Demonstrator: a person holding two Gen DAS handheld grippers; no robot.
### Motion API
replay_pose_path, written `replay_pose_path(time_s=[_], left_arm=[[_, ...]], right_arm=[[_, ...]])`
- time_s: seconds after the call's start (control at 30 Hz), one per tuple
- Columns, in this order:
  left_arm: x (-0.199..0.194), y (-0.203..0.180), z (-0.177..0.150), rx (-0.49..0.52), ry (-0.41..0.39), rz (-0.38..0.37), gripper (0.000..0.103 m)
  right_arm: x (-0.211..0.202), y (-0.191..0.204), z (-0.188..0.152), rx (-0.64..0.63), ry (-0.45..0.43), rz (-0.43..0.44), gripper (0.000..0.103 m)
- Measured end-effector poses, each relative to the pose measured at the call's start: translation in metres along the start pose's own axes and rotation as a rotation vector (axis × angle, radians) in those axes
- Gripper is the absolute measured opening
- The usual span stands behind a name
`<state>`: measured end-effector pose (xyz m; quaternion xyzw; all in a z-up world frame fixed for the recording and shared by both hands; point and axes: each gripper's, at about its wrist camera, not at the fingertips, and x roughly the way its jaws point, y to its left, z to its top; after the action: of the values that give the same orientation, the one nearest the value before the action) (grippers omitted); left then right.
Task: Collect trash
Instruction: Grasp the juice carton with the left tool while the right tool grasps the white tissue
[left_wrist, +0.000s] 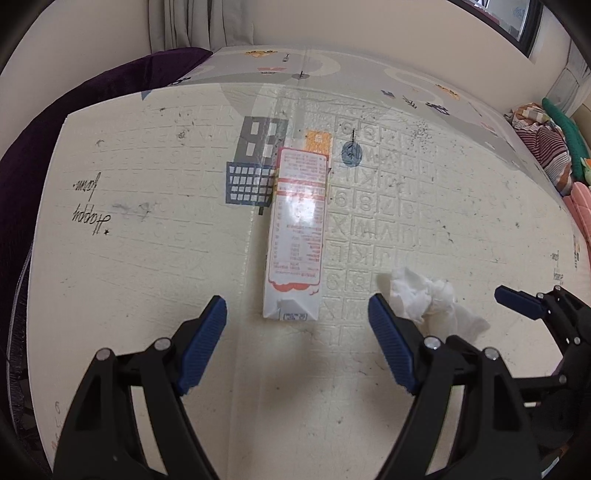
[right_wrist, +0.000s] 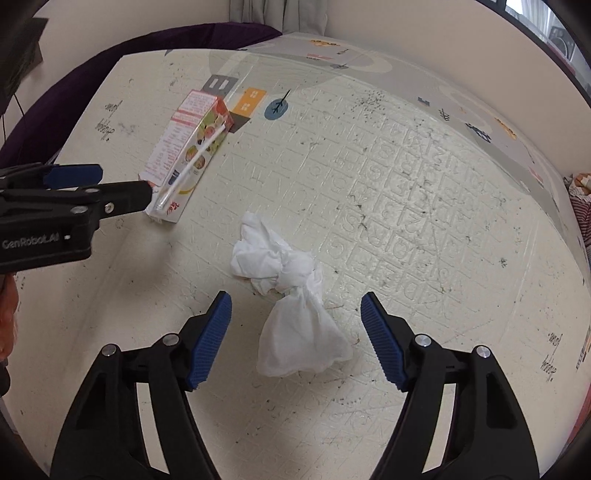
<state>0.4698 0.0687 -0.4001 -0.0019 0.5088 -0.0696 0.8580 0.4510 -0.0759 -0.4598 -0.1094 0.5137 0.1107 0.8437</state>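
Observation:
A white and red drink carton (left_wrist: 295, 236) lies flat on the cream play mat (left_wrist: 147, 258), a wrapped straw on its side in the right wrist view (right_wrist: 186, 147). My left gripper (left_wrist: 297, 308) is open, its fingertips on either side of the carton's near end, not touching it. A crumpled white tissue (right_wrist: 291, 295) lies right of the carton; it also shows in the left wrist view (left_wrist: 432, 299). My right gripper (right_wrist: 295, 306) is open and straddles the tissue's near end. The left gripper (right_wrist: 92, 184) shows from the side in the right wrist view.
A dark purple cushion (left_wrist: 74, 110) borders the mat at the far left. Striped and pink bedding (left_wrist: 554, 155) lies off the mat's right edge. A wall and curtain (left_wrist: 199, 22) stand behind the mat. The mat has printed pictures and embossed letter squares.

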Motion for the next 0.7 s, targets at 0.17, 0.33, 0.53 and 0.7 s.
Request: replay_pose_path(time_s=[0.17,0.33,0.53,0.7], left_arm=[[0.030,0.005,0.002,-0.006,0.024,0.005,0.071],[0.044,0.011,0.000,-0.010,0.063,-0.016,0.044],[0.030,0.014,0.004,0.010,0.036,-0.034,0.040],[0.013,0.013,0.003,0.019,0.029,-0.036,0.040]], right_arm=[[0.020,0.008,-0.003,-0.037,0.018,0.009,0.056],[0.039,0.009,-0.008,-0.021,0.089,0.053,0.015],[0.029,0.008,-0.009,-0.012,0.083,0.060,0.006],[0.012,0.003,-0.009,0.022,0.067,0.065,0.006]])
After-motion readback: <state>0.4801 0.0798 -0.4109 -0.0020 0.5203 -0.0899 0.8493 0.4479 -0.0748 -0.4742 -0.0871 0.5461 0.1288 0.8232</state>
